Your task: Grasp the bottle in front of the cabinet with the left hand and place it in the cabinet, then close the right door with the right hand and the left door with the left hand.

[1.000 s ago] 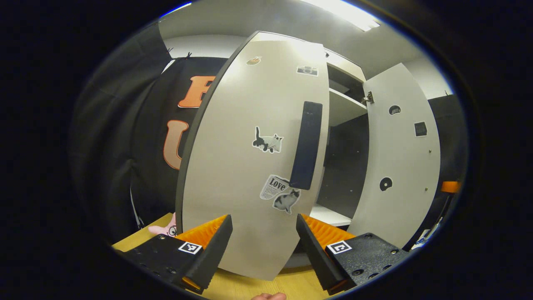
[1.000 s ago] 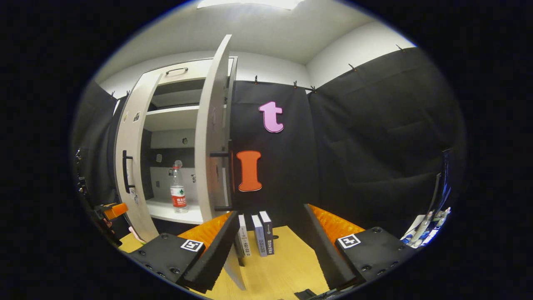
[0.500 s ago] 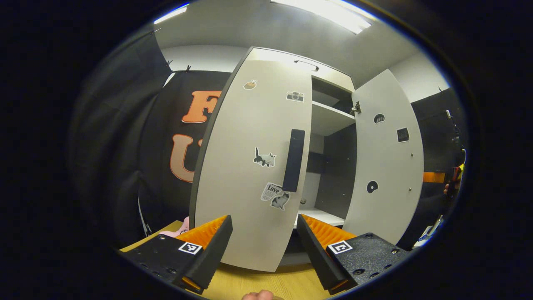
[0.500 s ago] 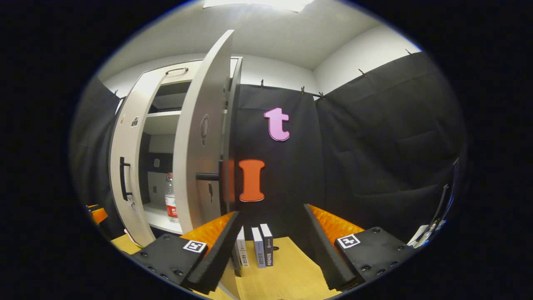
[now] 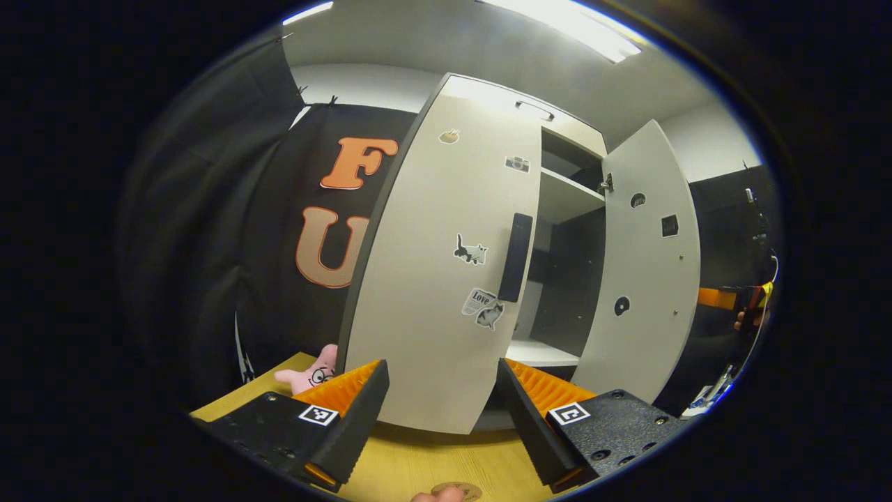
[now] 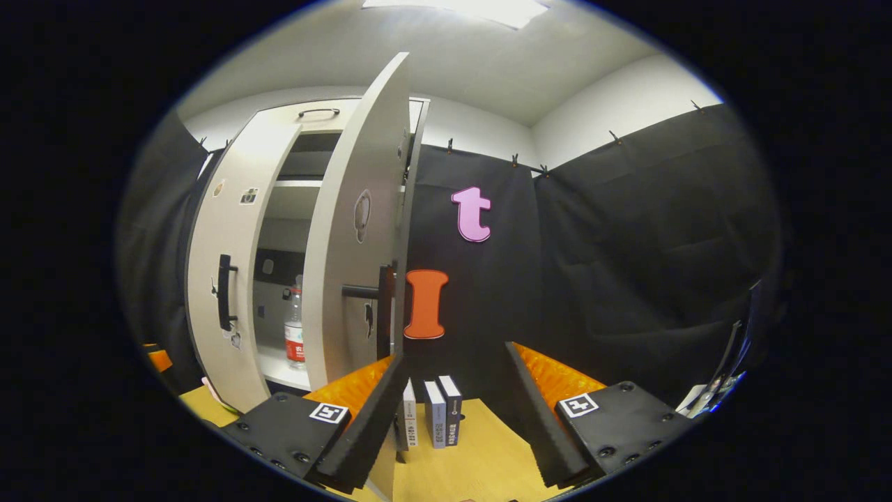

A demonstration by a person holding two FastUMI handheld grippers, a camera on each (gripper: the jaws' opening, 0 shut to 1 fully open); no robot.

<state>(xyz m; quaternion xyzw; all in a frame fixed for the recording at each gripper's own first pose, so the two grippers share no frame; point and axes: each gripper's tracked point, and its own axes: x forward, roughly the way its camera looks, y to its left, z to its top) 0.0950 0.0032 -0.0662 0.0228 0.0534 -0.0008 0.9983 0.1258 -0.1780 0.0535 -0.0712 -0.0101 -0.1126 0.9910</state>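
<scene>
A clear bottle (image 6: pixel 294 335) with a red label stands upright on the lower shelf inside the white cabinet (image 6: pixel 286 209), partly hidden by the right door (image 6: pixel 352 265). Both doors stand ajar. In the left gripper view, the sticker-covered left door (image 5: pixel 432 279) with its black handle (image 5: pixel 516 256) rises just beyond my open left gripper (image 5: pixel 440 411), which holds nothing. My right gripper (image 6: pixel 453 418) is open and empty too, beside the right door's outer face and its black handle (image 6: pixel 362 293). Farther right in the left gripper view are the right door's inner face (image 5: pixel 648 265) and a hand (image 5: pixel 749 317).
A pink plush toy (image 5: pixel 313 373) lies on the wooden table (image 5: pixel 418 464) left of the left door. Three books (image 6: pixel 432 422) stand upright on the table (image 6: pixel 481 453) against the black cloth wall, just beyond my right gripper.
My left gripper has drawn back from the left door, which now looks smaller. My right gripper has shifted around the right door, so more of its outer face shows and it hides more of the bottle.
</scene>
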